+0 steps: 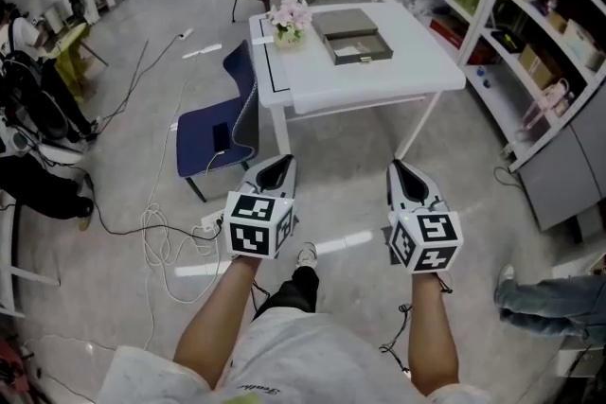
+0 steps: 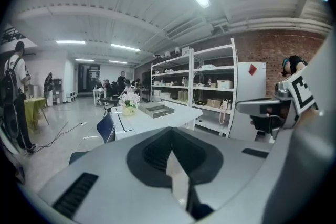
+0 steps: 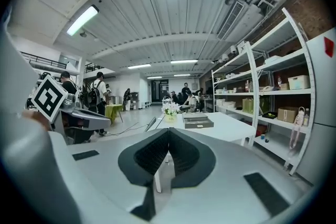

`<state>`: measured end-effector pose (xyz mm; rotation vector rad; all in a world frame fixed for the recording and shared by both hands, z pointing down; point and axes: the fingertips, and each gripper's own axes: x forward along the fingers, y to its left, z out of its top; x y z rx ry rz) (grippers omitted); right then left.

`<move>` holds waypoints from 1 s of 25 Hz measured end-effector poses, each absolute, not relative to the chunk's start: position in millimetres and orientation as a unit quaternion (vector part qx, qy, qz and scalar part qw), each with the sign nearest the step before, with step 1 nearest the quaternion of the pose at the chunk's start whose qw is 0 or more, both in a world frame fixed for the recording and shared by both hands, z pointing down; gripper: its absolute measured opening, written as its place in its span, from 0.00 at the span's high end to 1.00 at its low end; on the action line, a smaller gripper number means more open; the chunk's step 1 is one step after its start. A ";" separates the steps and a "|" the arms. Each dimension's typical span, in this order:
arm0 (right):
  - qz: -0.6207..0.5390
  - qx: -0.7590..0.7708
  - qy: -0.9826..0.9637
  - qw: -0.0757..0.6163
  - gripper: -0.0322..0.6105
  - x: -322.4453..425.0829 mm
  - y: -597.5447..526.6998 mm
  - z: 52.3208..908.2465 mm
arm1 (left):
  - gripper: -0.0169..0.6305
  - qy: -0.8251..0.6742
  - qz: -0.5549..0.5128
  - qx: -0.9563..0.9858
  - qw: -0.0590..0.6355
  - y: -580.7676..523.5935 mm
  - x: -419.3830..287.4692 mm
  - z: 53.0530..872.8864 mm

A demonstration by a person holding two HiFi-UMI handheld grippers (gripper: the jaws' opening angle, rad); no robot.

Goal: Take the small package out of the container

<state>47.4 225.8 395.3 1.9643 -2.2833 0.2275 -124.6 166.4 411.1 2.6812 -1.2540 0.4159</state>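
**Both grippers closed on nothing, well short of the table**

The left grey two-jaw gripper (image 1: pixel 275 170) and the right grey two-jaw gripper (image 1: pixel 407 175) hung over the floor, jaws pressed together and empty. Ahead, a flat grey-brown open container (image 1: pixel 352 35) lay mid-table, toward the far edge of the white square table (image 1: pixel 417 61). A pale small package (image 1: pixel 348 50) seemed to lie inside, probably light and thin, best pinched by one edge.
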 end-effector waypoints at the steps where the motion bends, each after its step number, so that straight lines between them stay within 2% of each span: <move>1: 0.076 0.650 -0.754 0.062 0.94 50.3 215.4 397.8 | 0.97 -0.417 0.139 0.895 0.078 155.5 -120.8 413.8; 14: 0.097 0.664 -0.737 0.078 0.92 83.8 52.0 405.5 | 0.97 -0.397 0.142 0.902 0.095 -12.4 -86.1 417.6; 25: 0.109 0.668 -0.731 0.084 0.83 92.4 -49.4 409.7 | 0.97 -0.391 0.137 0.904 0.104 -114.2 -81.3 419.5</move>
